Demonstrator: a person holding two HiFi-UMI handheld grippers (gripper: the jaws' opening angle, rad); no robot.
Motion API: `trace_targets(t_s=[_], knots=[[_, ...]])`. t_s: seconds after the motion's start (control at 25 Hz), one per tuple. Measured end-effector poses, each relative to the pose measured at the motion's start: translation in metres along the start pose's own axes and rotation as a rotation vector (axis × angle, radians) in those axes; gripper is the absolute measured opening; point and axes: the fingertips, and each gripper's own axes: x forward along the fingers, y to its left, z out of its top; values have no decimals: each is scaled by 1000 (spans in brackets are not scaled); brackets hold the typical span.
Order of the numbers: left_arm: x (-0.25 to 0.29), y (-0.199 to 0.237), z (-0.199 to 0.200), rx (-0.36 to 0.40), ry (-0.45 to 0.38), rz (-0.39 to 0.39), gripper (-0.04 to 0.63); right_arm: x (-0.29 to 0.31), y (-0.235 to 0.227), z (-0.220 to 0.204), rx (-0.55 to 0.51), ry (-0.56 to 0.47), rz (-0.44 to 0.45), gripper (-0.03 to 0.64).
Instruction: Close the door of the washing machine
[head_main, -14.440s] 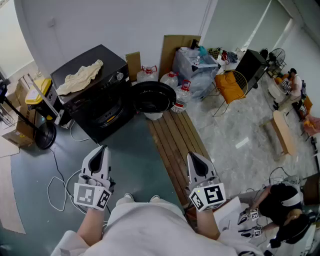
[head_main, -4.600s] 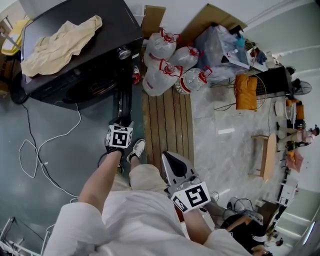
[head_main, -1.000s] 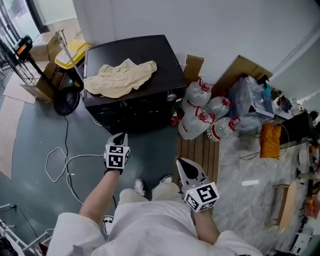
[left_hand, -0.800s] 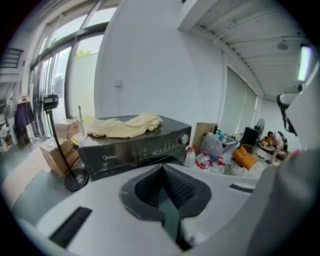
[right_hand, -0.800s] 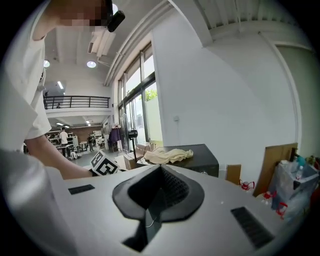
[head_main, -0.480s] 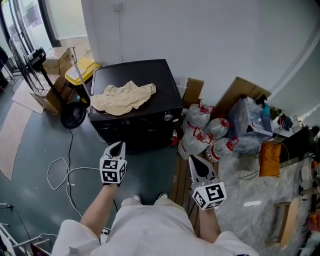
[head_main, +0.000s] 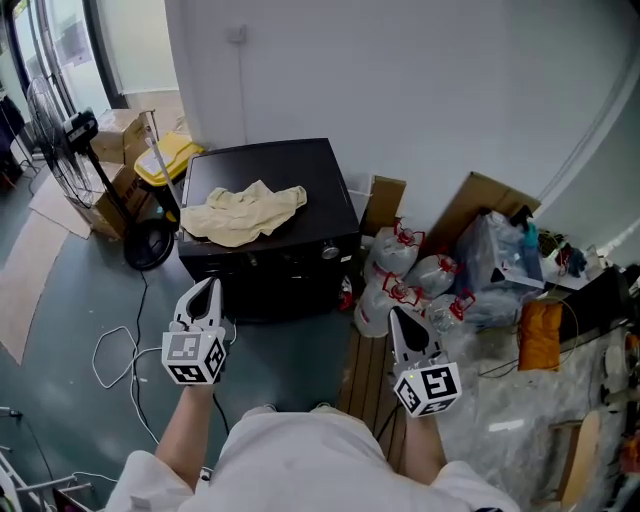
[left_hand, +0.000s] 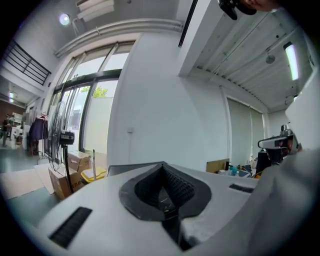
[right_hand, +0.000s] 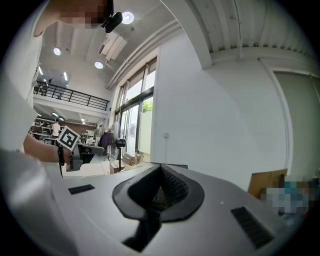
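The black washing machine (head_main: 268, 232) stands against the white wall with its front door (head_main: 285, 285) shut and a cream cloth (head_main: 243, 211) lying on its top. My left gripper (head_main: 206, 286) hangs in the air in front of the machine's left part, apart from it, jaws shut and empty. My right gripper (head_main: 399, 316) is held to the right, over the wooden slats, also shut on nothing. The left gripper (left_hand: 162, 165) and the right gripper (right_hand: 160, 168) both point almost level toward the wall in their own views, with the pads together.
Several water jugs (head_main: 398, 271) and cardboard sheets (head_main: 482, 200) lean by the machine's right side. Wooden slats (head_main: 366, 372) lie below them. A standing fan (head_main: 63, 131), boxes and a yellow bin (head_main: 164, 158) stand to the left. A white cable (head_main: 118, 350) loops on the floor.
Both grippers have risen, and the left one has drawn back from the machine's front toward the lower left. The machine looks farther off. Its door stays shut throughout.
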Motion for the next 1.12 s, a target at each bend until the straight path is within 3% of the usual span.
trace_targets(t_s=[0.32,0.6,0.92,1.12], knots=[[-51,21,62,18,-149,72,5,17,4,24,5,-52,33,-3],[-102,42,84,4,-222,132,6,27,16,30,17,-63,54,-3],[-143,61,70,-40,-199,187,5,18,18,41,8,-78,26,-3],[-145,65,65,-49,-193,176,5,13,25,39,8,-54,7,-3]])
